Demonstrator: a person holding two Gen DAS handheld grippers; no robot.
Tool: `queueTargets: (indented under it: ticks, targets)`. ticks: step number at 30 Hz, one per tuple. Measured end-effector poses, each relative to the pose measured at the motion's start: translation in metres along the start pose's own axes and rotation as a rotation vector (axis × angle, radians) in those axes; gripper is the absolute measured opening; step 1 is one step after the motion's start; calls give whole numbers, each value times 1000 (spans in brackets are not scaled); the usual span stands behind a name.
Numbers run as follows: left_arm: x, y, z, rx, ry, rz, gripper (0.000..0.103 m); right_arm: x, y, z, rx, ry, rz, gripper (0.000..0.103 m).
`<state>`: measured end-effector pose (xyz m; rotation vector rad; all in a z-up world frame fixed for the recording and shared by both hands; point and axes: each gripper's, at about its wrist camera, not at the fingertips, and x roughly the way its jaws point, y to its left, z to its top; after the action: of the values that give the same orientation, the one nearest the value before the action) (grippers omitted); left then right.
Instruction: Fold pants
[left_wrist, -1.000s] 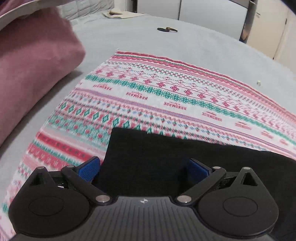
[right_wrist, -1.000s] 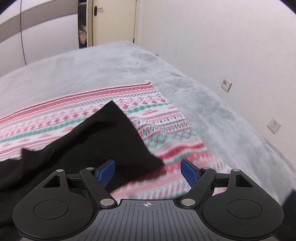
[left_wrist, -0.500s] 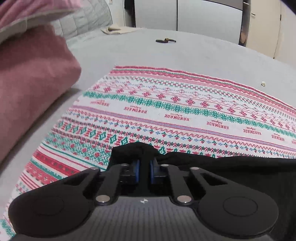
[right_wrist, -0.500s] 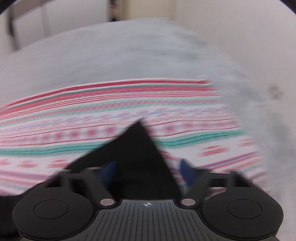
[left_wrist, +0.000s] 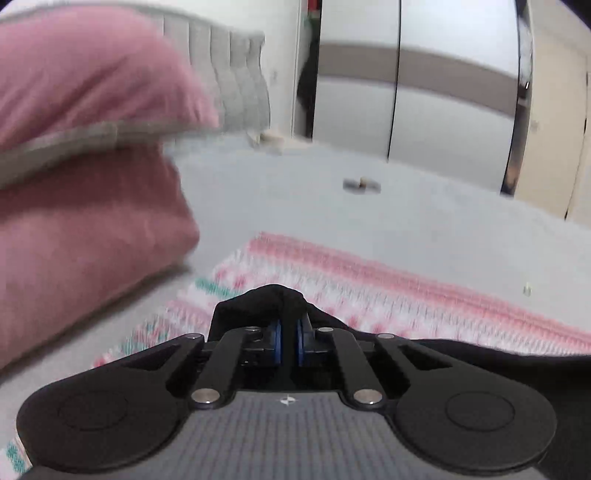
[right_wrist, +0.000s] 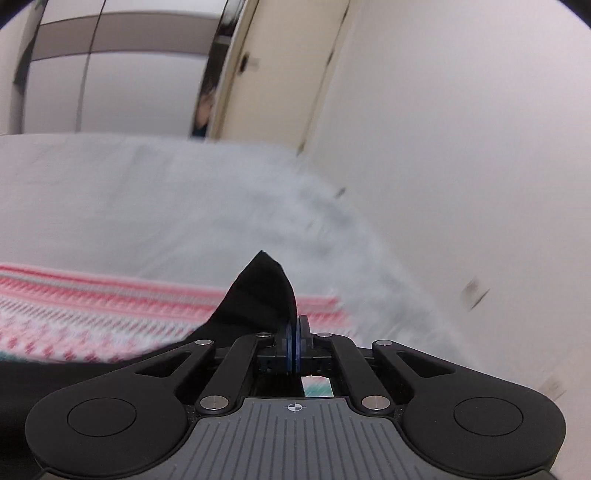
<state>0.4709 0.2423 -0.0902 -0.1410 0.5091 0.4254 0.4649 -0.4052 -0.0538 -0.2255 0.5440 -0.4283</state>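
Observation:
The black pants (left_wrist: 258, 304) bunch up over my left gripper (left_wrist: 287, 341), which is shut on their edge. In the right wrist view a pointed corner of the same black pants (right_wrist: 264, 295) sticks up from my right gripper (right_wrist: 293, 349), which is shut on it. Both grippers hold the fabric lifted above a red, white and green patterned cloth (left_wrist: 388, 291), also in the right wrist view (right_wrist: 92, 310), spread on the grey bed (left_wrist: 369, 218). Most of the pants hang out of sight below the grippers.
Two pink pillows (left_wrist: 85, 177) are stacked at the left against a grey headboard (left_wrist: 240, 92). A small dark object (left_wrist: 360, 184) lies on the bed farther back. Wardrobe doors (left_wrist: 443, 110) stand behind. A white wall (right_wrist: 461, 147) borders the bed on the right.
Both grippers closed on the pants' edge, the left first, then the right. Both have since lifted and tilted up, so the views show more of the room and less of the cloth.

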Motion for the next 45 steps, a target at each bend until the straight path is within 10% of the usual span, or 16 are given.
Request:
queueTargets:
  ticks: [3,8,10,12,14,17,21,28,33,35,38,41,45]
  targets:
    - [26,-8,-1,14,16,39,37,-18,3,8,22,-116,-94,0]
    - [74,-19,-21,39,112,72,38,31,9,9,157,-3,-115,1]
    - [82,-16,-25,55,193,59,48,56,33,-1,168,61,-138,2]
    - [68,-1,-21,0,163,43,80,77,51,-15,165,159,-144,3]
    - [49,19,-14,-43,160,4,95,64,62,-20,173,213,-108,14]
    - [10,51,-10,-113,225,-6,96,19,68,-12,87,119,-32,60]
    - [-39,96,-21,-258,284,-97,103,-48,43,-6,93,112,47,65]
    - [-50,109,-54,-161,416,-115,103,-205,6,-43,469,225,399,70]
    - [-25,91,-77,-23,454,-110,103,-304,49,-68,365,137,603,79]
    - [-22,84,-82,58,406,-97,103,-306,61,-87,367,156,647,79]
    - [-23,85,-85,36,367,-170,47,-282,72,-126,429,232,643,79]
    - [-25,81,-80,63,356,-148,42,-253,84,-150,433,366,595,79]
    - [-27,90,-75,56,320,-66,42,-241,84,-139,445,286,598,77]
